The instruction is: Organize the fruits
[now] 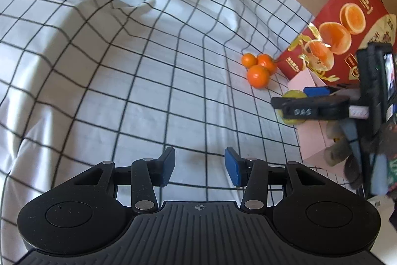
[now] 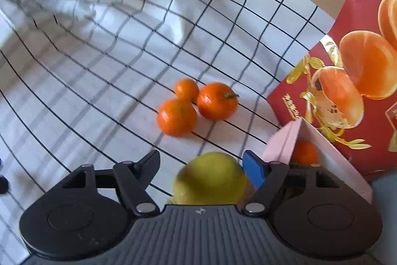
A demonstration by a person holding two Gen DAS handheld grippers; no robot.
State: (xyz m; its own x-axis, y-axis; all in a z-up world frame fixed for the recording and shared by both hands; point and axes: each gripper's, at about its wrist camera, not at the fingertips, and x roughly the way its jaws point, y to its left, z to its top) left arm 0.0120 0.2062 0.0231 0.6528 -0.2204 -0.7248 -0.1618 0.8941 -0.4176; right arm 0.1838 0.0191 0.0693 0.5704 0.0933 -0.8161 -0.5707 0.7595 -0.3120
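The red orange-printed box (image 2: 357, 46) stands behind the pink box (image 2: 327, 148) on the checked bedsheet (image 2: 104, 91). The right hand-held gripper (image 2: 201, 165) seems loosened around the blurred green fruit (image 2: 209, 179) (beside the pink box): it could roll off. The left hand-held gripper (image 1: 199, 165) gapes empty.

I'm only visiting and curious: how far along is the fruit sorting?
Early on, it seems. Done: one small orange mandarin already lies in the open pink cardboard box. In hand: a round yellow-green fruit sits between the right gripper's open jaws, beside the box; whether it is gripped is unclear. Left: three orange mandarins wait on the checked white cloth. The left gripper is open, empty.
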